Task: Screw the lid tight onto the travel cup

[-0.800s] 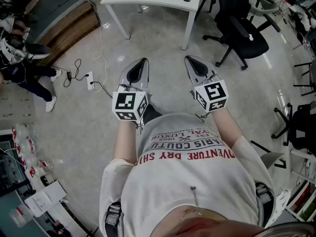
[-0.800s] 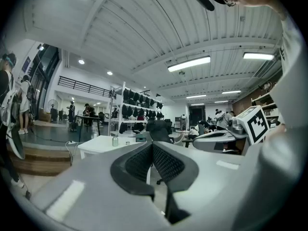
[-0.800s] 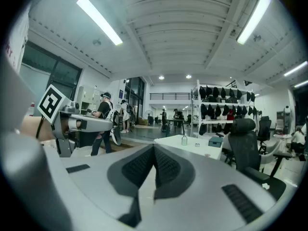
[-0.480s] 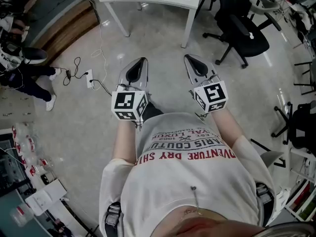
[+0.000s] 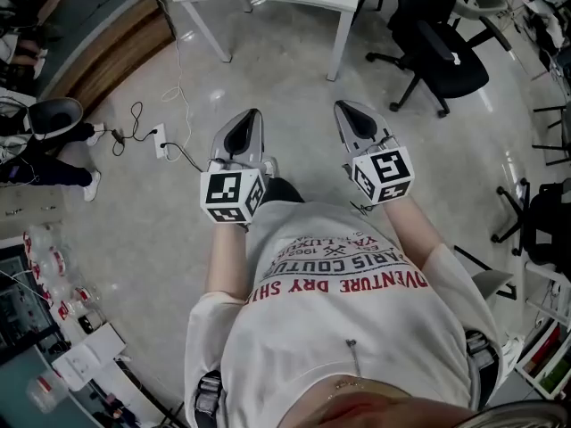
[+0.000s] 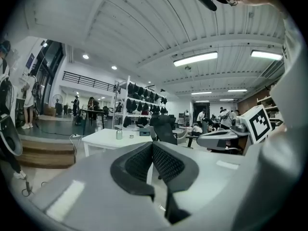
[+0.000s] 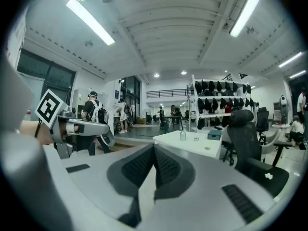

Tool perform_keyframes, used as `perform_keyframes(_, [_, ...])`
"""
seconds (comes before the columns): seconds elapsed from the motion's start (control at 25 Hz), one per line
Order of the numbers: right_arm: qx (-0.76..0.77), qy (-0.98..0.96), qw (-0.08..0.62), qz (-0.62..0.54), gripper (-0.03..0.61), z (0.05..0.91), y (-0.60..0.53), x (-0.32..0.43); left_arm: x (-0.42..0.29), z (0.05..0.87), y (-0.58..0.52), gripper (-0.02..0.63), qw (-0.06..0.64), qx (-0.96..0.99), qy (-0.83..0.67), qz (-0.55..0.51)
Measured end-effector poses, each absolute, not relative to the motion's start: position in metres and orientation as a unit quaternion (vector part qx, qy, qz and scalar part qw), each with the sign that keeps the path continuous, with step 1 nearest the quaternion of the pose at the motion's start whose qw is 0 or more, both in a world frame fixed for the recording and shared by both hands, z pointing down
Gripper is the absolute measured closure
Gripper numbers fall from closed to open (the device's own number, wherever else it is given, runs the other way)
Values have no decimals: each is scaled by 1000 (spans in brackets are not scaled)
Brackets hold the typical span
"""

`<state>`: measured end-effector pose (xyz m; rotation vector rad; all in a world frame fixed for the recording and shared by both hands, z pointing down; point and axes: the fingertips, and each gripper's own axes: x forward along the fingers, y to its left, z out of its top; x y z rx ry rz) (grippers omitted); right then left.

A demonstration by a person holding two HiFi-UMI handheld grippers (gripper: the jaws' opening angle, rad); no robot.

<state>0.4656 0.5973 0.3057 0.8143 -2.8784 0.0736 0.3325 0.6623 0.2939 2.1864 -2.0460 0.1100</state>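
1. Left gripper (image 6: 152, 146): the jaws are pressed together along their ribbed pads, with nothing between them. It is held out in front of the person's chest, roughly level and tipped slightly down.
2. Right gripper (image 7: 153, 148): the jaws are likewise closed pad to pad and carry nothing. It sits alongside the left gripper at about the same height, with a clear gap between the two and both pointing the same way.
3. Marker cubes: in the head view, one marker cube (image 5: 234, 196) sits at the rear of the left gripper, just ahead of the person's shirt. The other sits at the rear of the right gripper.
4. Below the grippers: bare floor (image 5: 294, 105), with a power strip (image 5: 162, 141) and its cable lying off to the left.
5. Counter (image 7: 184, 144): a white counter stands well ahead of both grippers, across open floor.
6. Travel cup (image 6: 119, 134): it stands upright on the counter, well apart from either gripper and touched by neither. In the left gripper view it shows left of the closed jaws; in the right gripper view it shows right of them.
7. Lid (image 6: 131, 136): a small item rests on the counter just beside the cup. It is probably the lid, but it is too small to confirm.
8. Box (image 6: 144, 133): a small blue box sits on the counter just beyond that item.
9. Office chair (image 5: 442, 56): a black office chair stands to the right of the counter.
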Motion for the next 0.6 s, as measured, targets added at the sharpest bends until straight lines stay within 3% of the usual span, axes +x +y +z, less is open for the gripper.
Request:
perform_keyframes(0.28, [271, -957, 96, 35, 571, 323, 546, 409, 267, 310, 622, 601, 91, 716, -692, 26])
perform_keyframes(0.6, [306, -946, 98, 40, 571, 322, 431, 281, 133, 311, 505, 601, 93, 737, -668, 38])
